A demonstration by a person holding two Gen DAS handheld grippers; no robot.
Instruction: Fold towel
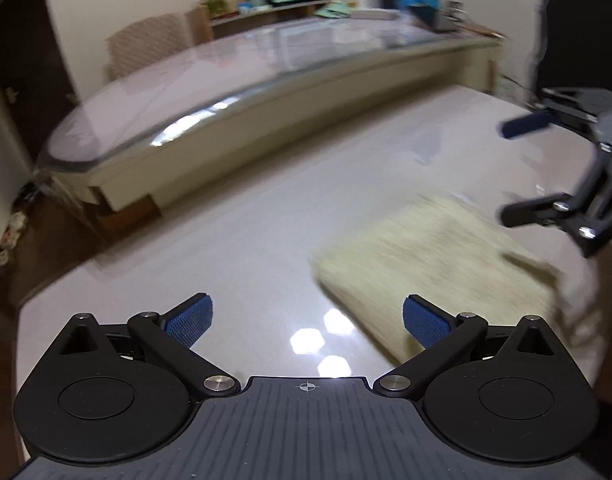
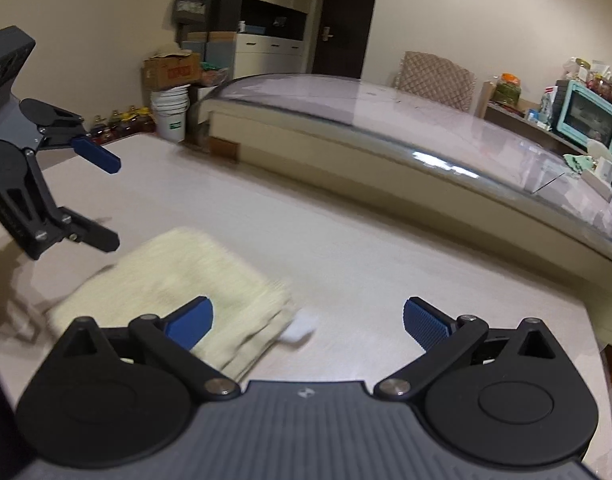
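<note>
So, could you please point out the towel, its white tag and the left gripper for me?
towel (image 2: 194, 276): right wrist view, middle of top layer.
white tag (image 2: 302, 330): right wrist view, tag's centre.
left gripper (image 1: 308, 320): left wrist view, midway between fingertips.

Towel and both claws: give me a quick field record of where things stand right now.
towel: cream, lying folded in layers on the table, blurred
white tag: at the towel's corner
left claw: open, holding nothing, above the table beside the towel
right claw: open, holding nothing, one pad over the towel's edge
contact with towel: cannot tell
</note>
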